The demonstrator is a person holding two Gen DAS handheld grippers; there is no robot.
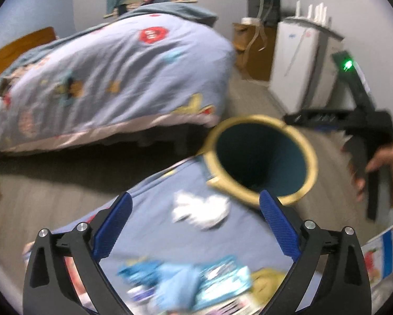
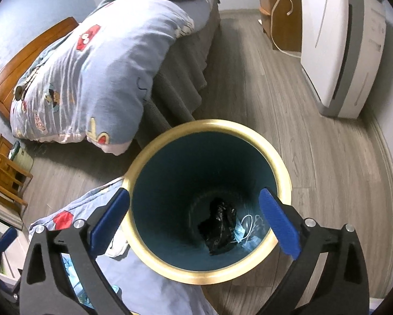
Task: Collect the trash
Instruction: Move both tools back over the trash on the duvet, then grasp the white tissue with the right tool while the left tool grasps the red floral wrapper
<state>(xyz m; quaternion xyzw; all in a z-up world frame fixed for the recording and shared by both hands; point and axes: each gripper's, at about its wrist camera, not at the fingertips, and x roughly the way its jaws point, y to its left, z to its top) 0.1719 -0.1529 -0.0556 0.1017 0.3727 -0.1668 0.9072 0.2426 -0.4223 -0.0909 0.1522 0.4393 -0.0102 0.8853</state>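
Down below the right gripper (image 2: 195, 215), whose jaws stand wide with nothing held, a grey wood floor (image 2: 314, 157) spreads past a bed (image 2: 96, 60). Right under it the trash bin (image 2: 149, 257) stands upright, mouth up, black trash (image 2: 220, 225) at its bottom. Left gripper (image 1: 195, 219) gapes wide too, a white tissue (image 1: 201, 210) lying between its jaws on a blue quilt (image 1: 149, 220).

Glossy gold-rimmed bin (image 2: 209, 183), crinkled black plastic bag (image 2: 220, 225), matt wood floor (image 2: 314, 144).

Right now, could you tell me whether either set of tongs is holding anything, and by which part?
Nothing is held. The left tongs stand open above the crumpled white tissue; the right tongs stand open over the bin.
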